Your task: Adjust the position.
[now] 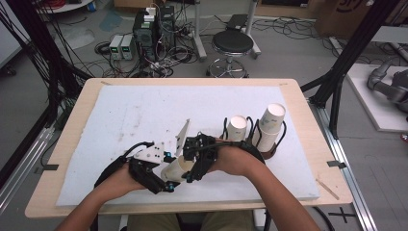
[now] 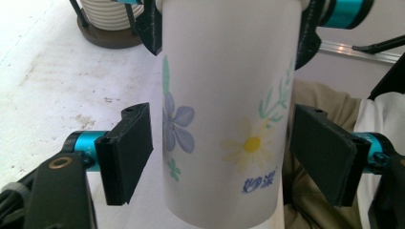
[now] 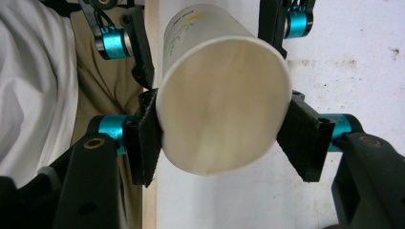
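A: Close in, the right gripper point(image 3: 217, 138) has its fingers clamped on the paper cup point(image 1: 177, 169) near the rim, mouth facing its camera, the rim squashed a little oval.

B: And the left gripper point(image 2: 222, 152)?

A: Its fingers straddle the same cup lower down, pads just off the wall on both sides, not pressing. It looks like a handover, held above the counter's point(image 1: 144, 110) near edge.

B: Any print on it?

A: Blue and yellow flowers, green sprigs, and small blue characters near the base; too small for me to read.

B: Farther back?

A: Two cup stacks point(image 1: 272, 126) in a wire holder point(image 1: 269, 150), probably where this one came from or is headed.
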